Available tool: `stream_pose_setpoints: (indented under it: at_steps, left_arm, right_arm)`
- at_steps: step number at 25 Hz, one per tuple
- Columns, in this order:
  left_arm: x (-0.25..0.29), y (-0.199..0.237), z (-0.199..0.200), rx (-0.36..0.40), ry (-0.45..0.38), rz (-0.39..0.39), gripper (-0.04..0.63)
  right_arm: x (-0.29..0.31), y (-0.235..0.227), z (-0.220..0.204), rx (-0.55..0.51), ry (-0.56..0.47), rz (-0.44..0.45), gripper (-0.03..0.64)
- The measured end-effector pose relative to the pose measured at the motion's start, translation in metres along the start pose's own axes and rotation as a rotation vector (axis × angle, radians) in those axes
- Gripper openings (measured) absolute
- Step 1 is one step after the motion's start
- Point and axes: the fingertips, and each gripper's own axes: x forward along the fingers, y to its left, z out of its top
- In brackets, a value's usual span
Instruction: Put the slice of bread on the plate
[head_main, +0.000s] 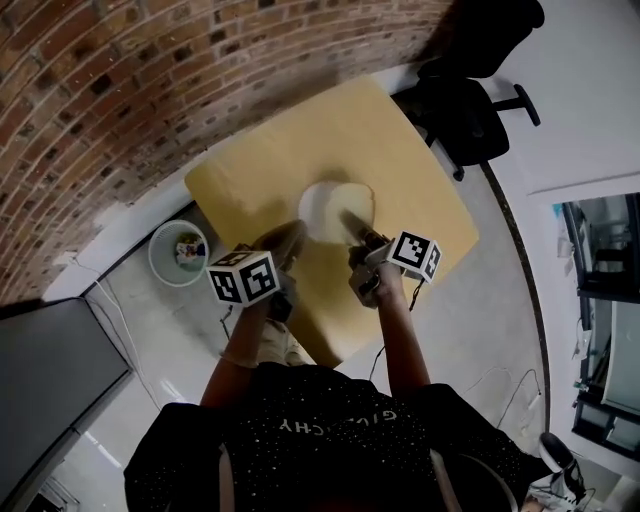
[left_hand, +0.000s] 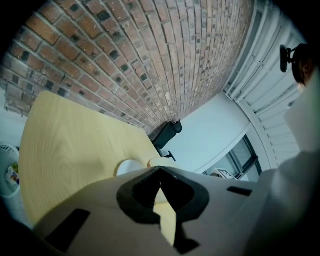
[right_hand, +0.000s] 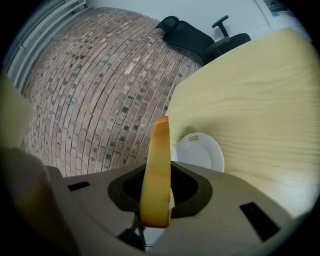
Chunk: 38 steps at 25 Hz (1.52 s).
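A slice of bread with a brown crust stands edge-on between the jaws of my right gripper, which is shut on it. In the head view that gripper hovers over the near right rim of the round white plate, with the bread pointing at the plate. The plate lies empty on the pale wooden table. My left gripper is just left of the plate, shut with nothing in it. Past the left gripper, the plate shows on the table.
A white waste basket stands on the floor left of the table. A black office chair is at the table's far right corner. A brick wall curves behind. A dark panel stands at the lower left.
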Motion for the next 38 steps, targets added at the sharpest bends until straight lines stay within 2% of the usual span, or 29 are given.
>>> stream_pose_setpoints:
  at_steps: [7, 14, 18, 19, 23, 25, 27, 30, 31, 32, 33, 35, 38]
  left_arm:
    - [0.008, 0.023, 0.009, -0.033, 0.003, 0.035, 0.009]
    - [0.004, 0.035, 0.010, -0.054, -0.009, 0.061, 0.009]
    - [0.004, 0.033, 0.007, -0.057, -0.008, 0.059, 0.009]
    - [0.003, 0.032, 0.006, -0.055, -0.007, 0.059, 0.009]
    - [0.005, 0.026, 0.003, -0.055, -0.007, 0.055, 0.009]
    - [0.005, 0.024, 0.001, -0.051, -0.007, 0.054, 0.009]
    - [0.003, 0.022, 0.001, -0.045, -0.008, 0.054, 0.009]
    - [0.001, 0.019, 0.001, -0.040, -0.009, 0.054, 0.009]
    - [0.001, 0.018, 0.001, -0.037, -0.010, 0.053, 0.009]
    - [0.001, 0.016, 0.001, -0.033, -0.011, 0.051, 0.009]
    - [0.002, 0.015, 0.000, -0.029, -0.011, 0.049, 0.009]
    - [0.003, 0.010, -0.002, -0.025, -0.008, 0.044, 0.009]
    - [0.005, 0.002, -0.006, -0.011, 0.003, 0.036, 0.009]
  right_arm:
    - [0.053, -0.004, -0.013, -0.047, 0.121, -0.043, 0.094]
    - [0.064, -0.020, -0.018, -0.119, 0.149, -0.104, 0.107]
    - [0.067, -0.021, -0.018, -0.228, 0.164, -0.175, 0.288]
    - [0.068, -0.022, -0.018, -0.281, 0.167, -0.208, 0.325]
    - [0.063, -0.029, -0.010, -0.525, 0.136, -0.373, 0.566]
    - [0.051, -0.030, -0.005, -0.563, 0.109, -0.448, 0.581]
    - [0.037, -0.029, 0.001, -0.509, 0.059, -0.456, 0.581]
    - [0.025, -0.022, 0.011, -0.468, 0.014, -0.305, 0.578]
    - [0.021, -0.018, 0.009, -0.423, 0.019, -0.251, 0.566]
    - [0.016, -0.014, 0.008, -0.356, 0.012, -0.205, 0.390]
    - [0.011, -0.011, 0.007, -0.274, -0.009, -0.158, 0.024]
    - [0.004, -0.002, 0.005, -0.128, -0.041, -0.047, 0.009]
    - [-0.005, 0.013, 0.002, -0.054, -0.062, 0.080, 0.011]
